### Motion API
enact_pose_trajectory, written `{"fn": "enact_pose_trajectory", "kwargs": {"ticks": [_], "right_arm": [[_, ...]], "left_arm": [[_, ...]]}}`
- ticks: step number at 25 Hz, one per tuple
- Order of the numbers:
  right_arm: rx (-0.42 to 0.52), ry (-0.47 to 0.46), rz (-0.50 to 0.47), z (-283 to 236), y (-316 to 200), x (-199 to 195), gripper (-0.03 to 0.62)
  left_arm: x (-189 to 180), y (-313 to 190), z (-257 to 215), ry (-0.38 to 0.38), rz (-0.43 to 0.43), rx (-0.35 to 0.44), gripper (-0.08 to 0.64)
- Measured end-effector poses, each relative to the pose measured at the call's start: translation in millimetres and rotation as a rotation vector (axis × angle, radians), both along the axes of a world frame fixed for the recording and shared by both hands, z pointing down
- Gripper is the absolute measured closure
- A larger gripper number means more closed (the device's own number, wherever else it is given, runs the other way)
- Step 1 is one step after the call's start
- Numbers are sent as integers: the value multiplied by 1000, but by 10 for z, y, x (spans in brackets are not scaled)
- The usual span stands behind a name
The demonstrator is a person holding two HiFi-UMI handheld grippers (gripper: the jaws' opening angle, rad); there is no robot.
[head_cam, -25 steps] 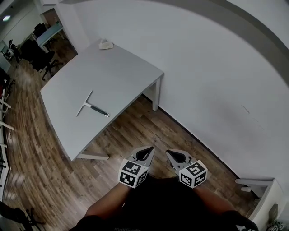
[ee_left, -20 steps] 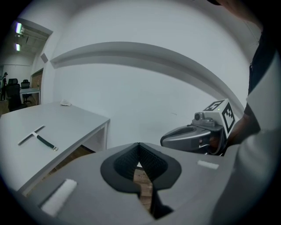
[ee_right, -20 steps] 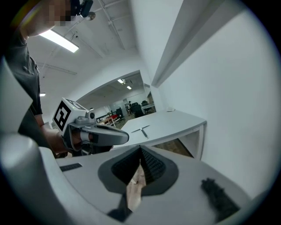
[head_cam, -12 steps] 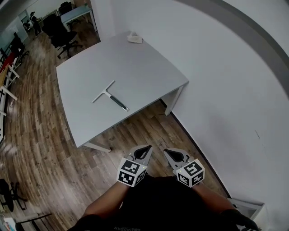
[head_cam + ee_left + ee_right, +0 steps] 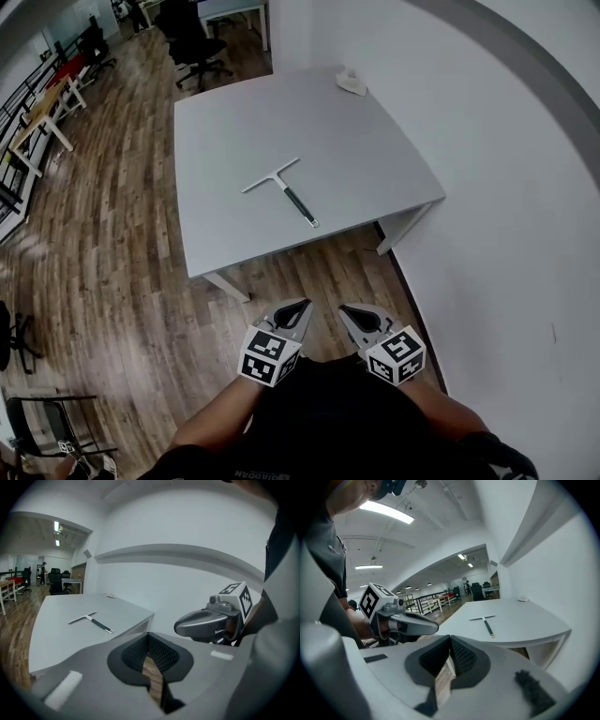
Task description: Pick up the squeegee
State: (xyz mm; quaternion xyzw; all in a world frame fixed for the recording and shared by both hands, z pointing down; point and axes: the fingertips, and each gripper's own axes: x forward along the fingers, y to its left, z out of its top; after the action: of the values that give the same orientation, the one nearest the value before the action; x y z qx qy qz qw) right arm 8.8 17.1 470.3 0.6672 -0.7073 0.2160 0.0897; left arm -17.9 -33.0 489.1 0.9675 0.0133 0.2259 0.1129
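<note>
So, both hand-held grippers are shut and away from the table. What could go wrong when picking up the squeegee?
1. The squeegee lies flat on the table, so the jaws may slip off its thin handle.
2. Its handle end is near the table's front edge; a nudge could push it onto the floor.
3. The left hand-held gripper and right hand-held gripper are both shut; if not opened, they would probably just knock it.

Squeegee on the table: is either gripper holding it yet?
No, the squeegee lies alone on the grey table, and both the left gripper and right gripper hang short of it.
</note>
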Motion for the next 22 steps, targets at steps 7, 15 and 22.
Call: {"fn": "enact_pose_trajectory", "kwargs": {"ticks": [7, 15, 22], "right_arm": [[0, 8, -167, 7, -342, -264, 586], [7, 44, -386, 19, -438, -238, 586], [43, 46, -491, -106, -168, 146, 586]], "left_arm": [[-383, -354, 16, 1, -198, -14, 552], [-463, -357, 61, 1, -390, -3, 552], [-34, -53, -64, 33, -496, -6, 552]]}}
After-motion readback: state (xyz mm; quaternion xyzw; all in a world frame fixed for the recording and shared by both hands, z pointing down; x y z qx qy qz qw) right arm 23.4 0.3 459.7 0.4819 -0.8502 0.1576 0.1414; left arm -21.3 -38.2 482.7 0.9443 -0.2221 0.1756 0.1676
